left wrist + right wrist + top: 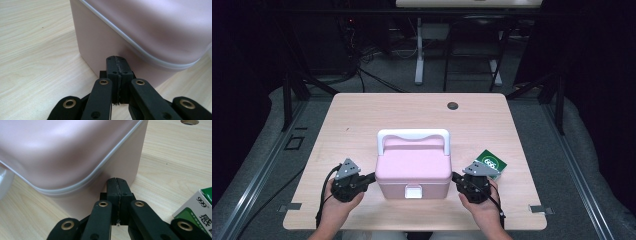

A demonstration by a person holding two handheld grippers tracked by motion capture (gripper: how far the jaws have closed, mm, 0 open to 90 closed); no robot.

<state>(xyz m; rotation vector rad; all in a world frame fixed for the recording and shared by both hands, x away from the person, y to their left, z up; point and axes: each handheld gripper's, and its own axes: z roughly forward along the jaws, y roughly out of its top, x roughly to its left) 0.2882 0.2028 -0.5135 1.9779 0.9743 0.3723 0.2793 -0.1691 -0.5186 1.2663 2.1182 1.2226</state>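
Pink box (413, 167) lid shut, contents hidden, green carton (491, 164) beside

Pink box (413, 170) sits mid-surface (362, 115), blocking any straight path between my two sides. Left hand-held gripper (373, 177) at its left wall, right hand-held gripper (454, 176) at its right wall; both look to be touching, so no room inward. Green-and-white carton (491, 164) crowds just behind the right one. Far half of the surface open; left flank open too.
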